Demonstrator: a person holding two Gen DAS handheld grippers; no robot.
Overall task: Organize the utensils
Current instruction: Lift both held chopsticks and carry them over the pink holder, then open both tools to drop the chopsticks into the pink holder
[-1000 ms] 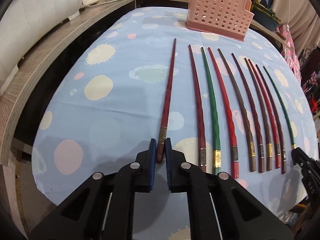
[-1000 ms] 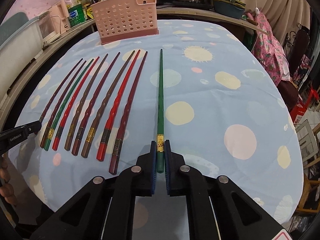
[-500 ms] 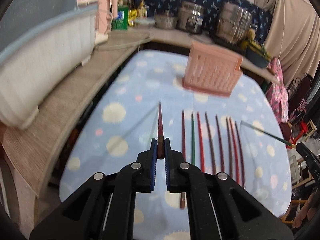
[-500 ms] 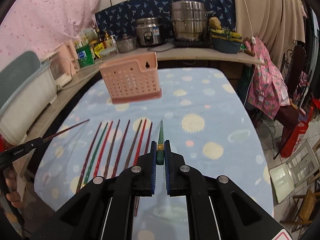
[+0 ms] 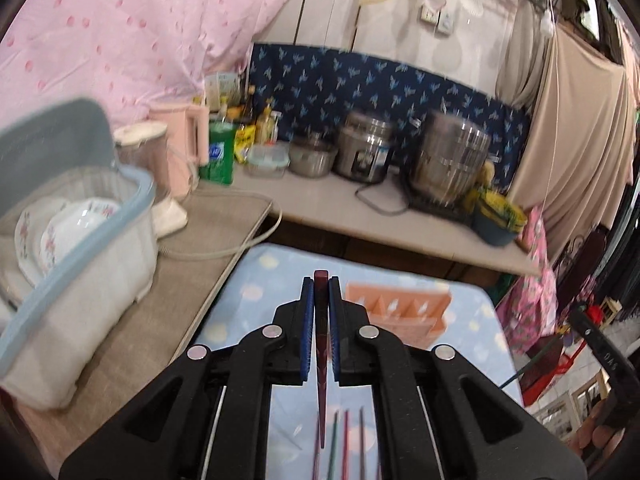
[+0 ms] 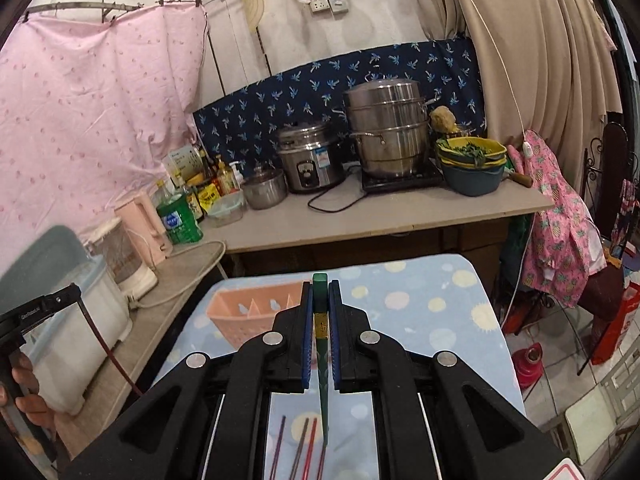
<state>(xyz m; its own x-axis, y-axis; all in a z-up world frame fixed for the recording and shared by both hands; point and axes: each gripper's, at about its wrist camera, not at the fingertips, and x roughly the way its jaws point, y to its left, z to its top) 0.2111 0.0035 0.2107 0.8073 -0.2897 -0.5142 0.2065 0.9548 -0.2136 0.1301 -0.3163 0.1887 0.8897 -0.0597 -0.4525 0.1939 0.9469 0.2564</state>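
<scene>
My left gripper (image 5: 320,280) is shut on a dark red chopstick (image 5: 321,360), which hangs point down between the blue pads, high over the table. My right gripper (image 6: 320,284) is shut on a green chopstick (image 6: 322,364), also hanging tip down. The pink perforated utensil basket (image 6: 256,312) stands on the blue spotted tablecloth (image 6: 432,312) just beyond and below both grippers; it shows in the left wrist view too, as the basket (image 5: 396,308). Several chopsticks (image 6: 298,452) still lie in a row on the cloth far below.
A wooden side counter (image 5: 160,312) runs along the left with a dish bin (image 5: 76,248) of plates, a kettle and a green bottle. The back counter (image 6: 380,216) carries steel pots, a rice cooker and bowls. Pink patterned cloth (image 6: 560,240) hangs right of the table.
Both grippers have lifted their chopsticks off the cloth and risen high, tilting up so the kitchen wall fills the view. The chopsticks now hang tip down instead of lying flat.
</scene>
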